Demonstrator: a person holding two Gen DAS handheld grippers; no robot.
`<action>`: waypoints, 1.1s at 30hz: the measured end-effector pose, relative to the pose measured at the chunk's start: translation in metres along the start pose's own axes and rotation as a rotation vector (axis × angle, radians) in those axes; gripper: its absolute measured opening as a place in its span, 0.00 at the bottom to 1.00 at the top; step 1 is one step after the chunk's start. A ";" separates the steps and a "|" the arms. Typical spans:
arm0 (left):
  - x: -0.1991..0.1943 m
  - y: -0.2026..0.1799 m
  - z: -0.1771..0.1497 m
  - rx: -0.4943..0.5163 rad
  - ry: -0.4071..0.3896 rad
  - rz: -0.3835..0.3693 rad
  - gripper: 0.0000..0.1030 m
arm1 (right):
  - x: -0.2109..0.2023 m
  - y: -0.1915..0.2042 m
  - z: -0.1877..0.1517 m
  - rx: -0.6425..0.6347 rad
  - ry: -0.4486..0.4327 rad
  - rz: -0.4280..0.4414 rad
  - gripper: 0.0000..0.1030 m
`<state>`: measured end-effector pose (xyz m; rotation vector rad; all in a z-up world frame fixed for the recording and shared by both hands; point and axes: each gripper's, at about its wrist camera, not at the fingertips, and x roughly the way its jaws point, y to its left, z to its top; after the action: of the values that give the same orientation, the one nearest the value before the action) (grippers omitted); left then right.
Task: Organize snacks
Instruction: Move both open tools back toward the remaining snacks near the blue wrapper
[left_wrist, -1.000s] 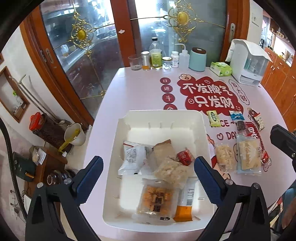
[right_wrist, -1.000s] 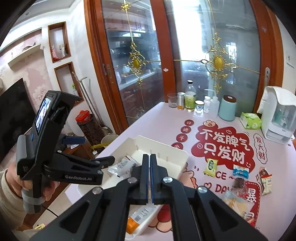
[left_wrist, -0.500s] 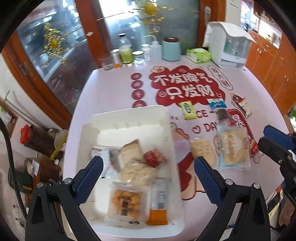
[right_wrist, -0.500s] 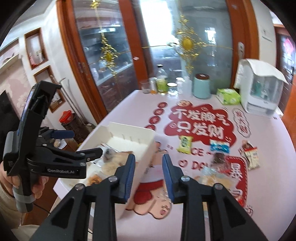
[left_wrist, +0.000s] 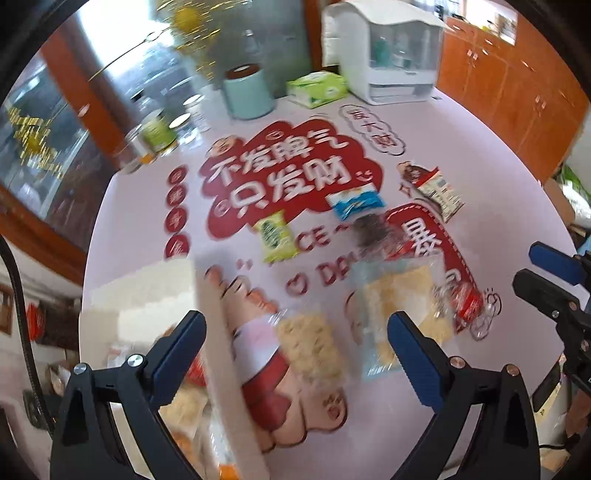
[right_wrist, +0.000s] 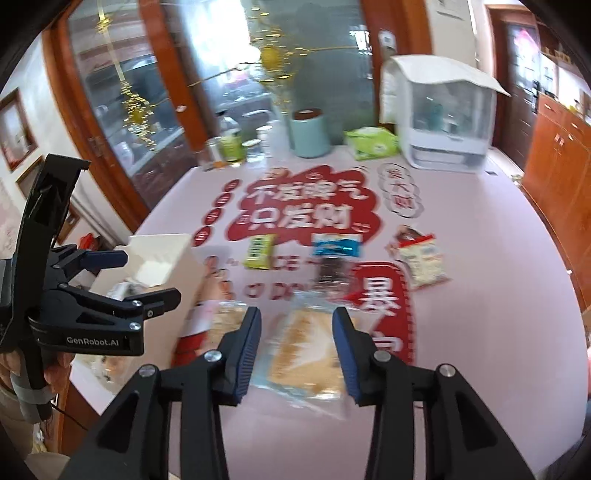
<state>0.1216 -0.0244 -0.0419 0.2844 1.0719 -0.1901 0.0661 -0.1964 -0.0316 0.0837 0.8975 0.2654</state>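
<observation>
place: home dining room | evidence: table (right_wrist: 498, 295), wooden cabinets (right_wrist: 554, 158), glass doors (right_wrist: 147, 92)

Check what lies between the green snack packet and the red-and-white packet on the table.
In the right wrist view, the blue packet lies between the green snack packet and the red-and-white packet, with a dark packet just below it.
</observation>
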 end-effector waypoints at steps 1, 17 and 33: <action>0.004 -0.007 0.009 0.021 -0.005 0.004 0.95 | 0.000 -0.010 0.001 0.009 0.001 -0.009 0.43; 0.123 -0.069 0.134 0.328 0.082 0.050 0.95 | 0.087 -0.164 0.051 0.167 0.165 -0.042 0.56; 0.226 -0.095 0.145 0.544 0.246 -0.023 0.88 | 0.174 -0.171 0.050 0.020 0.264 -0.038 0.56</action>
<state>0.3209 -0.1644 -0.1899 0.8005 1.2553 -0.4787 0.2417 -0.3135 -0.1643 0.0509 1.1629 0.2354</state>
